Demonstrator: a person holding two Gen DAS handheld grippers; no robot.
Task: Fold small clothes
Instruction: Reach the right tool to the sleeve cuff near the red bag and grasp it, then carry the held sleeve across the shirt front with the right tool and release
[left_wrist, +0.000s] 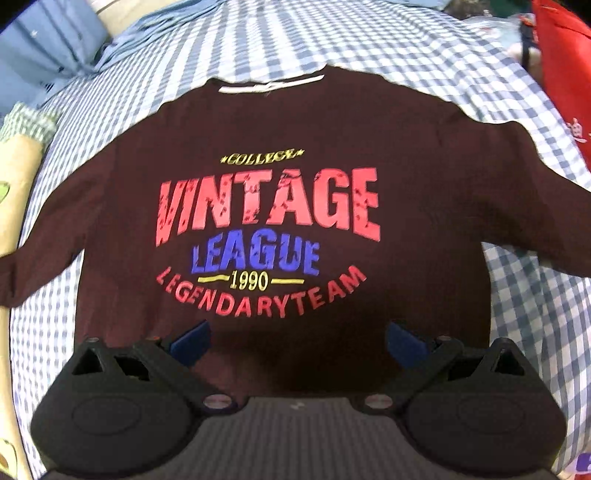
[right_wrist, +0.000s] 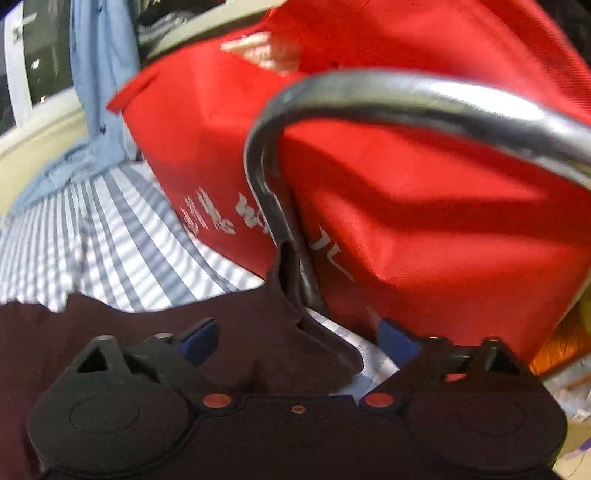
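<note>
A dark maroon sweatshirt (left_wrist: 280, 229) printed "VINTAGE LEAGUE" lies flat, front up, on the blue-checked sheet (left_wrist: 424, 55). The left gripper (left_wrist: 297, 341) hovers over its hem, fingers spread, holding nothing. The right gripper (right_wrist: 295, 341), likewise released, sits at the sweatshirt's sleeve edge beside a red bag (right_wrist: 424, 192) and a metal bar (right_wrist: 406, 92).

Left tool (left_wrist: 297, 341), right tool (right_wrist: 295, 341): black bodies, blue fingertips (left_wrist: 192, 341), orange screws.

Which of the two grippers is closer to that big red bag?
The right one. The right gripper sits just before the red bag, over a sleeve of the maroon shirt. The left gripper hovers over the shirt's hem, with the bag far off.
</note>
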